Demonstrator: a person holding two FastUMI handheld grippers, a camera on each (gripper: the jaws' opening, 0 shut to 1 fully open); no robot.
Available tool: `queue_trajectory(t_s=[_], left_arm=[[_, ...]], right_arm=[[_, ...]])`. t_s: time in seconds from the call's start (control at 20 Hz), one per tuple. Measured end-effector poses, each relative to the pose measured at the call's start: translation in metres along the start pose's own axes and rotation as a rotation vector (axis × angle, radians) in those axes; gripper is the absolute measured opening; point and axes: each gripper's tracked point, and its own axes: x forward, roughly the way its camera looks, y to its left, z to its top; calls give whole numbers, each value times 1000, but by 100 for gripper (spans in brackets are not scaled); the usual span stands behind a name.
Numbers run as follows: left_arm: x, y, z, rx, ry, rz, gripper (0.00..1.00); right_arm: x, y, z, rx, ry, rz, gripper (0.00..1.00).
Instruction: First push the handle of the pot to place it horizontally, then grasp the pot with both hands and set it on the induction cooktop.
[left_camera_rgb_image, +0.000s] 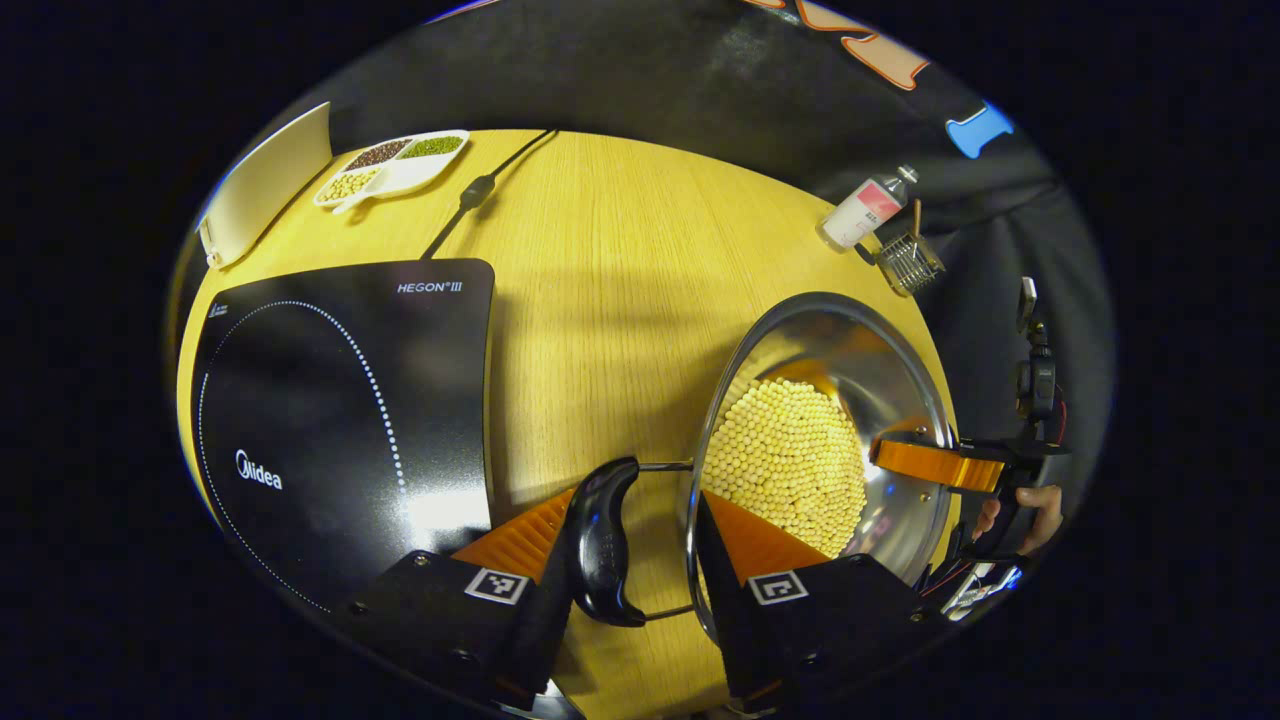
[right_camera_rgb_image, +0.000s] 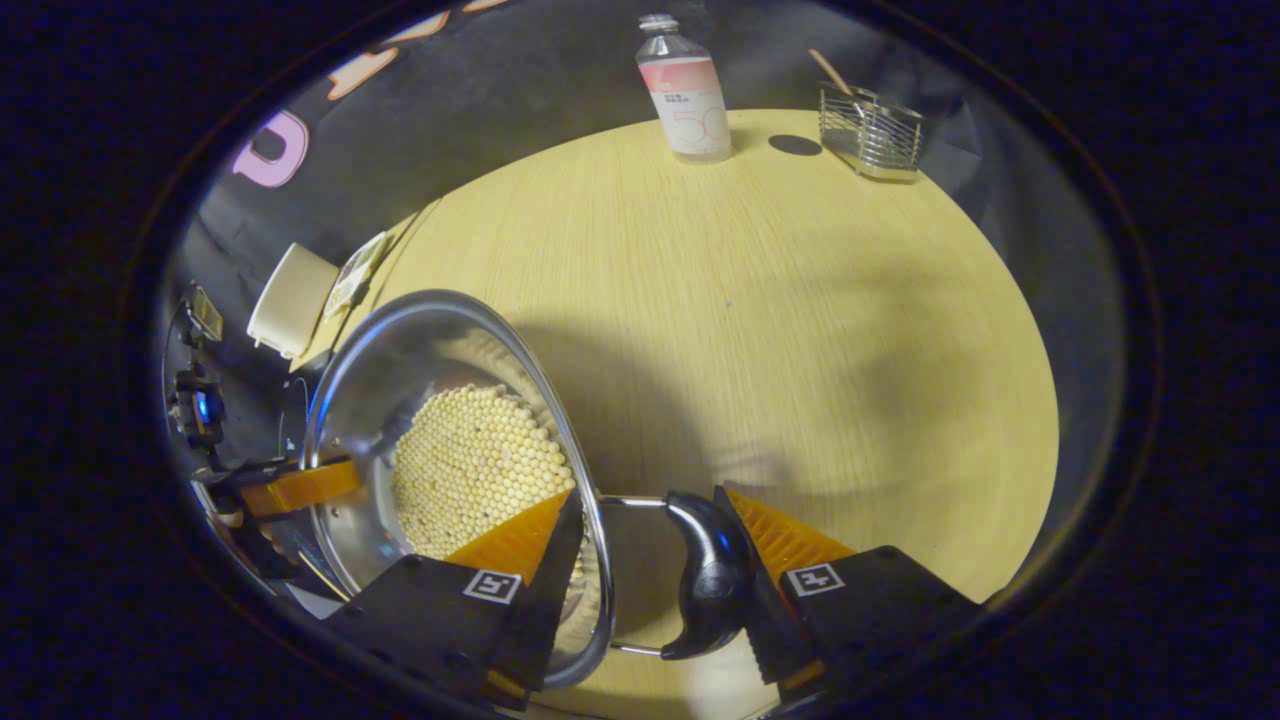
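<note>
The steel pot (left_camera_rgb_image: 900, 380), holding a layer of pale round beans (left_camera_rgb_image: 790, 460), stands on the wooden table just right of the black induction cooktop (left_camera_rgb_image: 340, 420). My left gripper (left_camera_rgb_image: 645, 540) is shut across one black side handle (left_camera_rgb_image: 600, 545) and the pot rim, one finger outside the handle and the other inside the wall. My right gripper (right_camera_rgb_image: 650, 545) clamps the opposite black handle (right_camera_rgb_image: 705, 575) and the wall of the pot (right_camera_rgb_image: 400, 350) the same way. Across the pot, the right gripper's finger (left_camera_rgb_image: 935, 465) hooks over the far rim. I cannot tell whether the pot's base touches the table.
A divided dish of beans (left_camera_rgb_image: 395, 165), a white board (left_camera_rgb_image: 265, 185) and the cooktop's cable (left_camera_rgb_image: 475, 195) lie at the table's far left. A bottle (right_camera_rgb_image: 685, 90) and a wire basket (right_camera_rgb_image: 870, 130) stand by the far edge. A hand (left_camera_rgb_image: 1030, 510) holds the right gripper.
</note>
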Motion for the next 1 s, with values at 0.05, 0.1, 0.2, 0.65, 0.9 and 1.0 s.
queue_trajectory(t_s=[0.05, 0.1, 0.2, 0.65, 0.9, 1.0], left_arm=[[2, 0, 1, 0, 4, 1, 64], [6, -1, 1, 3, 5, -6, 63], [8, -3, 2, 4, 14, -21, 62], [-25, -6, -6, -26, 2, -14, 59], [-68, 8, -4, -23, -41, 37, 58], [-87, 18, -4, -25, -64, 59, 58]], right_arm=[[-5, -6, 1, 0, -1, -5, 68], [-9, -6, 0, 12, 5, 10, 65], [-4, -6, -2, 23, 18, 32, 65], [-31, 10, 0, 12, -21, 81, 58], [-49, 42, -3, -5, -37, 128, 52], [-58, 61, -5, -17, -49, 152, 51]])
